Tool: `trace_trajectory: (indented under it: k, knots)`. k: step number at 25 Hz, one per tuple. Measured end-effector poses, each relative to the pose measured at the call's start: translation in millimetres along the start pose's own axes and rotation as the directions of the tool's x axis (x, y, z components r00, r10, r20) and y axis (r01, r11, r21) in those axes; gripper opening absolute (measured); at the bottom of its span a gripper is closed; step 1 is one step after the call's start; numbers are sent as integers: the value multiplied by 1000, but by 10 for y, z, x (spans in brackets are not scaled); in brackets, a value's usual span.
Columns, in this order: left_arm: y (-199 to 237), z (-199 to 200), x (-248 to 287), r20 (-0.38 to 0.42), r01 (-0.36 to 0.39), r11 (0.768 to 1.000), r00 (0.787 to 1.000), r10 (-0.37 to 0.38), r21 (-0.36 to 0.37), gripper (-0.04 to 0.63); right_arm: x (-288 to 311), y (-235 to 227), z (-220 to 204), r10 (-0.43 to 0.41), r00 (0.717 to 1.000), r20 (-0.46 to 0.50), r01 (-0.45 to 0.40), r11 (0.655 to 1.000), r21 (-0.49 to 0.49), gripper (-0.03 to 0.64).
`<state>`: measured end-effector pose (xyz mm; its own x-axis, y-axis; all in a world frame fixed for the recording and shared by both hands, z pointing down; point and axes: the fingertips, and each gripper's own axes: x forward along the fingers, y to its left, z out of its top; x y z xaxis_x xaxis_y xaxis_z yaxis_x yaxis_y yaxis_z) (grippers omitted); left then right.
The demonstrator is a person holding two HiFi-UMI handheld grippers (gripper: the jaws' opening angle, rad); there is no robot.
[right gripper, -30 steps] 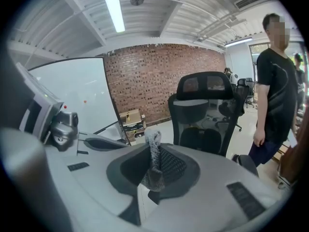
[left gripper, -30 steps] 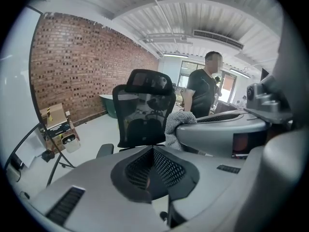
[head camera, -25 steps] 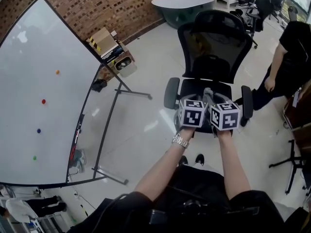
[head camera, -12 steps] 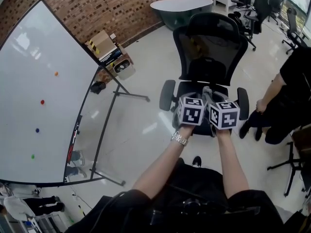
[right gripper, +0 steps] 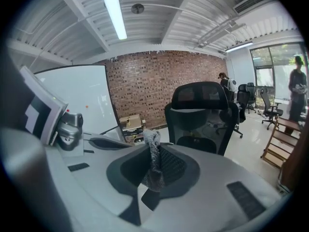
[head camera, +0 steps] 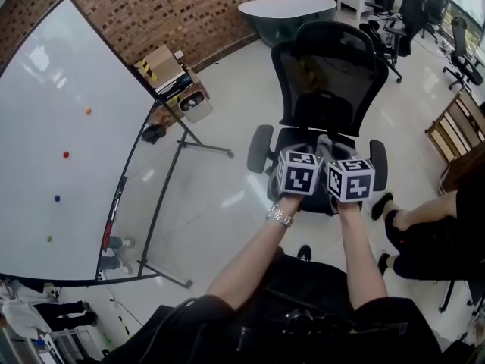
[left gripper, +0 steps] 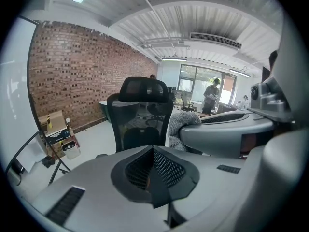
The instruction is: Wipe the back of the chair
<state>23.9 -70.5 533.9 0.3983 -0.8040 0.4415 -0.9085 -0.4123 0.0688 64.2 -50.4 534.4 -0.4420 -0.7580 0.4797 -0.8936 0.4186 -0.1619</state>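
Observation:
The black mesh office chair (head camera: 330,67) faces me, its back (left gripper: 142,111) upright behind the seat (head camera: 314,144). I hold both grippers side by side low over the front of the seat. My left gripper (head camera: 297,152) is shut, its pads (left gripper: 153,170) meeting with nothing between them. My right gripper (head camera: 332,150) is shut on a grey cloth (right gripper: 153,159), which stands up between the jaws. The cloth (left gripper: 184,125) also shows bunched at the right gripper's tip in the left gripper view. The chair's back (right gripper: 203,111) stands apart from both grippers.
A large whiteboard (head camera: 68,142) on a metal stand (head camera: 170,203) fills the left. A cardboard box (head camera: 161,65) and a round table (head camera: 288,7) sit by the brick wall. A person (head camera: 443,226) and a wooden shelf (head camera: 455,126) are at the right; more office chairs (head camera: 413,2) stand beyond.
The person at the right has moved down and toward the lower right edge, uncovering the wooden shelf. Both grippers stay almost in place over the seat.

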Motion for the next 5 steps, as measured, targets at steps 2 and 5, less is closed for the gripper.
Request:
trace_trajectory:
  k: [2,5]
  knots:
    - [-13,21,14,3,-1,1000,1000,1,3,0,2,-32,3,-6,1000,0,6,1000,-4,44]
    - [-21,59,33,10,-5,1000,1000,5,8,0,5,-80,17,-25,1000,1,25,999,-30,44]
